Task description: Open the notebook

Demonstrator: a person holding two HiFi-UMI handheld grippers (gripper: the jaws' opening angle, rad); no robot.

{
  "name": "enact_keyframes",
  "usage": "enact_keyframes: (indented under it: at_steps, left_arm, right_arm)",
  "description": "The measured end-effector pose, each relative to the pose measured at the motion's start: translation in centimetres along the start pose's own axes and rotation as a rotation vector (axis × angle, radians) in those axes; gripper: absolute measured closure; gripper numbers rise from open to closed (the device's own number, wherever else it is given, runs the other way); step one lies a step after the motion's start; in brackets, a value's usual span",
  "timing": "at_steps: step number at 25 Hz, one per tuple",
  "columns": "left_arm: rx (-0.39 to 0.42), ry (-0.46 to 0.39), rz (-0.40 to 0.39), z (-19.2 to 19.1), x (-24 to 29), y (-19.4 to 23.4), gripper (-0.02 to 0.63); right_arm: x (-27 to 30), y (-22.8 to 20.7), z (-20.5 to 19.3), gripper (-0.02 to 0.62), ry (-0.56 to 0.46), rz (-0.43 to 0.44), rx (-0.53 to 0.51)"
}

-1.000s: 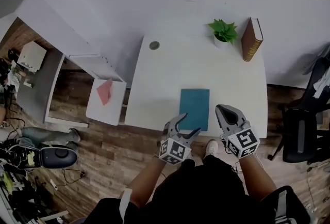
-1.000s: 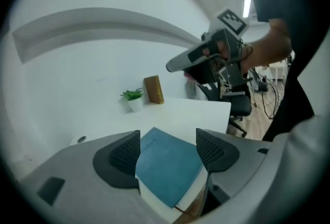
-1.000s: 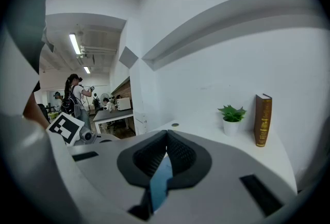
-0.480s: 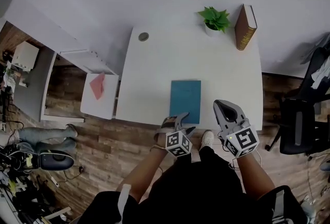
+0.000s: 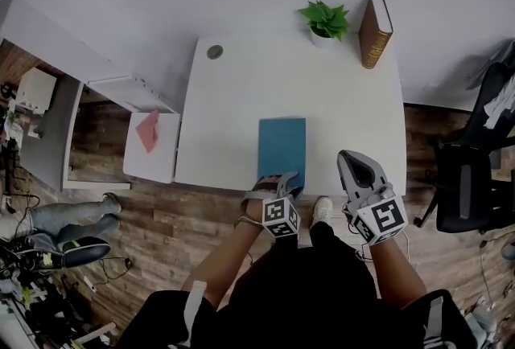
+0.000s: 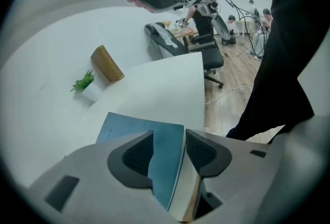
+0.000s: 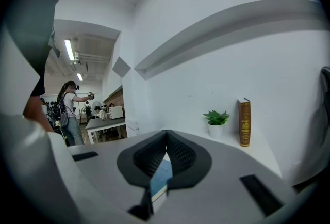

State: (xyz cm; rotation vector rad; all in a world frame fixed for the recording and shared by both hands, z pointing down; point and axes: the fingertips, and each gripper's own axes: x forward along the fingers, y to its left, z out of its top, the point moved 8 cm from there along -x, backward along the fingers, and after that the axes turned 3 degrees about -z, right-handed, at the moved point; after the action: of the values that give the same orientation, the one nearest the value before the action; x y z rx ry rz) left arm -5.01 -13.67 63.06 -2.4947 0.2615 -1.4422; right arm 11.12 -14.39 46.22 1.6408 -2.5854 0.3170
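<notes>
A teal notebook (image 5: 282, 145) lies closed on the white table (image 5: 233, 114), close to the near edge. My left gripper (image 5: 282, 179) points steeply down at its near edge. In the left gripper view the jaws (image 6: 169, 138) are closing, with the notebook's (image 6: 165, 158) cover and white page edges between the pads. My right gripper (image 5: 348, 156) hovers to the right of the notebook, over the table's near edge, with nothing in it. Its pads (image 7: 166, 135) meet at the tip, and a strip of the notebook (image 7: 160, 176) shows through the gap below them.
A potted plant (image 5: 324, 20) and an upright brown book (image 5: 374, 31) stand at the table's far right. A small round disc (image 5: 214, 52) lies far left. A low white cabinet with red paper (image 5: 147, 131) sits left of the table, a black chair (image 5: 467, 195) right.
My left gripper has come down and rolled onto the notebook's near edge, and its jaws have narrowed. The right gripper has drifted a little sideways.
</notes>
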Motion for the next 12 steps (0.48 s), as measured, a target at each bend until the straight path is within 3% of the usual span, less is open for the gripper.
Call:
enact_keyframes:
  at_steps: [6,12]
  left_arm:
    - [0.021,0.034,-0.018,-0.05,0.9,-0.31,0.44]
    - [-0.009,-0.012,-0.039,-0.51,0.86,-0.89,0.493]
  right_arm:
    - [-0.26,-0.36,-0.03,0.594,-0.002,0.0,0.004]
    - [-0.01,-0.06,-0.34,0.594,0.018,0.016,0.009]
